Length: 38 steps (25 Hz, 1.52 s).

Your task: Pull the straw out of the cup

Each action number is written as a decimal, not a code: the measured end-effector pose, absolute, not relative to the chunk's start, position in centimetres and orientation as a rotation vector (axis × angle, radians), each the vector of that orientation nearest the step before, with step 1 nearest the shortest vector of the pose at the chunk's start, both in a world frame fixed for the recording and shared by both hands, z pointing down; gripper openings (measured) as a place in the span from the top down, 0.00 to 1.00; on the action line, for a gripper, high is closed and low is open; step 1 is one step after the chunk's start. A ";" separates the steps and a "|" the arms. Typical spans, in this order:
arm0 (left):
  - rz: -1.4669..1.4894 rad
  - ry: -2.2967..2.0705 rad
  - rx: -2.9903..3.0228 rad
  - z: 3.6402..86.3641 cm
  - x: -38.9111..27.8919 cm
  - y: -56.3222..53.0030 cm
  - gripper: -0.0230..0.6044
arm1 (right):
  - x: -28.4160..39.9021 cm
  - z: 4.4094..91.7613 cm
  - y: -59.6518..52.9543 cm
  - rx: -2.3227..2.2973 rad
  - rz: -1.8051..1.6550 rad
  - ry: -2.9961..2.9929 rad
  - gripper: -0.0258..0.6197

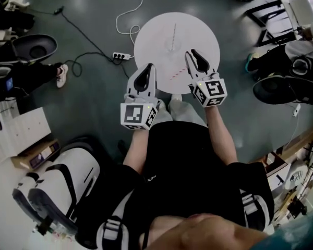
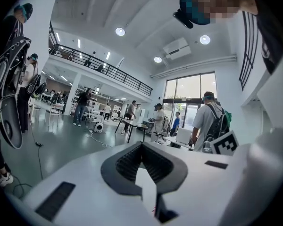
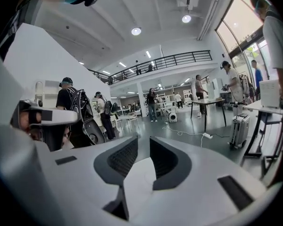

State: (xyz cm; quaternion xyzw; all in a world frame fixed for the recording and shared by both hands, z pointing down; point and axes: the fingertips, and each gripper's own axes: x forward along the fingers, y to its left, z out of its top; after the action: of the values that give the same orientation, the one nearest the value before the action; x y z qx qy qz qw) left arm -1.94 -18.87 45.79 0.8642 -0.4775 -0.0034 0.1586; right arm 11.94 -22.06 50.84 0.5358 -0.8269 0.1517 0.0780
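Head view, looking steeply down. A grey-green glossy floor fills most of the frame and mirrors the ceiling lights. A round white table stands on it, directly ahead of the person's legs. Black-and-white padded gear lies at lower left. On the floor left of the table lies a white power strip. A white cable loops near it and a black cable runs toward the upper left.

Left gripper view and right gripper view: a tall white hall with recessed ceiling lights, a mezzanine behind a black railing and a glazed entrance. Several people stand among black-legged tables.

The left gripper sits at the table's near edge, its jaws closed tip to tip with nothing held. The right gripper is over the table top, its jaws parted, with only bare table showing in the gap.

The straw, thin and red-striped, lies flat on the table between the two grippers, clear of the right gripper's jaws. Farther back, near the table's centre, is a faint clear shape, apparently the cup, too dim to resolve.

Markings: black-and-white square code patterns on the left cube and the right cube.
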 end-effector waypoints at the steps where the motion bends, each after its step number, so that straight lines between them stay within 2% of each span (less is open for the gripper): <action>1: -0.012 -1.371 2.460 45.9 -2.0 -18.8 0.95 | 11.9 51.5 -22.5 1.593 0.460 -2.468 0.84; 25: 0.025 -1.482 2.349 47.2 -4.3 -18.4 0.95 | 9.5 63.4 -28.9 1.323 0.583 -2.295 0.82; 30: 0.032 -1.496 2.327 47.6 -4.8 -18.2 0.95 | 9.8 65.2 -29.9 1.334 0.659 -2.250 0.80; 33: 0.031 -1.498 2.315 47.8 -4.9 -18.2 0.95 | 9.8 65.9 -30.9 1.344 0.698 -2.241 0.76; 38: 0.038 -1.503 2.309 48.3 -5.0 -18.1 0.95 | 10.0 67.3 -32.4 1.346 0.702 -2.194 0.75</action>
State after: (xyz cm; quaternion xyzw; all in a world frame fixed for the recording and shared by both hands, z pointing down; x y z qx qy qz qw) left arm -5.02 -18.06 48.29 0.8226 -0.5352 0.0137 0.1918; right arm 9.98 -32.36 67.29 0.4904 -0.7995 0.2559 0.2343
